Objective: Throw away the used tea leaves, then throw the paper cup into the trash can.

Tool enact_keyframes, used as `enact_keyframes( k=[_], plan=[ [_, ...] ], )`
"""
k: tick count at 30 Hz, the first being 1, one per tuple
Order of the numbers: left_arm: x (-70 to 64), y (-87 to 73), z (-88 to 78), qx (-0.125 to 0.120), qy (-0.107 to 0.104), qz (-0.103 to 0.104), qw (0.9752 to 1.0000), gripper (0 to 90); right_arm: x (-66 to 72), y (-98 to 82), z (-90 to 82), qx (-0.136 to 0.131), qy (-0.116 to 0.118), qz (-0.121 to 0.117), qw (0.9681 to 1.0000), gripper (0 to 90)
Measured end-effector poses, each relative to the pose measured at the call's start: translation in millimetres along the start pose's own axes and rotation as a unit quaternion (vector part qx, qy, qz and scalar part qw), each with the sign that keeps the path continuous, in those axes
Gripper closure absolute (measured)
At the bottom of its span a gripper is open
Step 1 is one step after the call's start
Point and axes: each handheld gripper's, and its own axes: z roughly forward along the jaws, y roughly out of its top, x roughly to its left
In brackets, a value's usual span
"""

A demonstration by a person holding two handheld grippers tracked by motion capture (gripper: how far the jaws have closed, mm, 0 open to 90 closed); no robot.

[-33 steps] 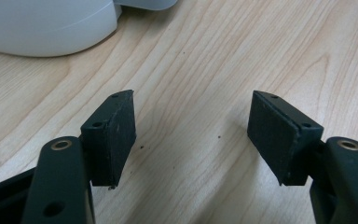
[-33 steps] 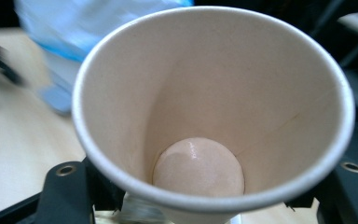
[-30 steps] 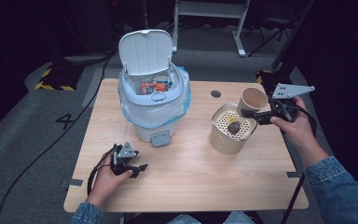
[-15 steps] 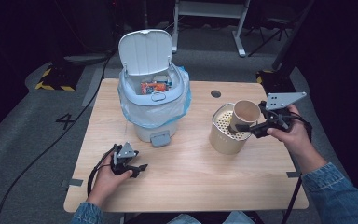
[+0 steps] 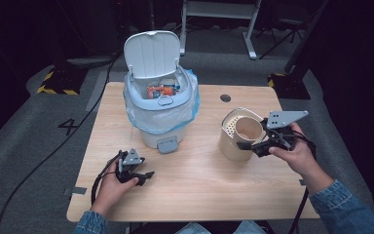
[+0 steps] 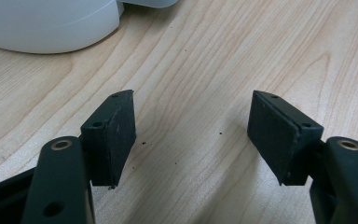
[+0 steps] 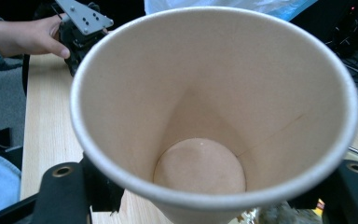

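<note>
Right gripper (image 5: 257,146), centre right of the high view: clamped on paper cup (image 5: 249,128), jaws just eased a touch wider, cup between them. Cup tipped on its side over the mouth of the beige holder (image 5: 230,144), empty inside in the right gripper view. Left gripper (image 5: 137,174), lower left: jaws wide apart, nothing between them, resting low on table (image 5: 199,180). White bin (image 5: 159,105), upper centre: lid up, blue liner, orange packets inside.
</note>
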Motion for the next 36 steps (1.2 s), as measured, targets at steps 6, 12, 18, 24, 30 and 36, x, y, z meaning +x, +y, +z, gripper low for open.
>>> enact_keyframes(
  k=[6, 12, 18, 24, 30, 36],
  plan=[
    [0.1, 0.0, 0.0, 0.000, 0.000, 0.000, 1.0000, 32.5, -1.0, 13.6, 9.9, -0.008, 0.007, 0.002, 0.9999, 30.1],
    [0.2, 0.1, -0.1, 0.001, 0.001, 0.003, 1.0000, 32.5, -9.5, 38.0, 24.6, -0.013, 0.014, 0.006, 0.9998, 30.0],
    [0.1, 0.1, 0.1, 0.000, 0.000, -0.001, 1.0000, 32.5, -17.9, 58.4, 35.1, -0.015, 0.016, 0.004, 0.9998, 30.0],
    [0.0, 0.2, 0.2, 0.000, 0.002, -0.001, 1.0000, 32.5, -34.4, 82.7, 44.7, -0.022, 0.011, 0.008, 0.9997, 30.0],
    [-0.1, 0.2, 0.2, 0.000, 0.002, -0.001, 1.0000, 32.6, -48.0, 104.5, 53.4, -0.026, 0.003, 0.010, 0.9996, 29.9],
    [0.0, 0.2, 0.2, 0.000, 0.002, -0.001, 1.0000, 32.6, -60.6, 122.9, 64.1, -0.037, -0.003, 0.028, 0.9989, 29.9]
  ],
)
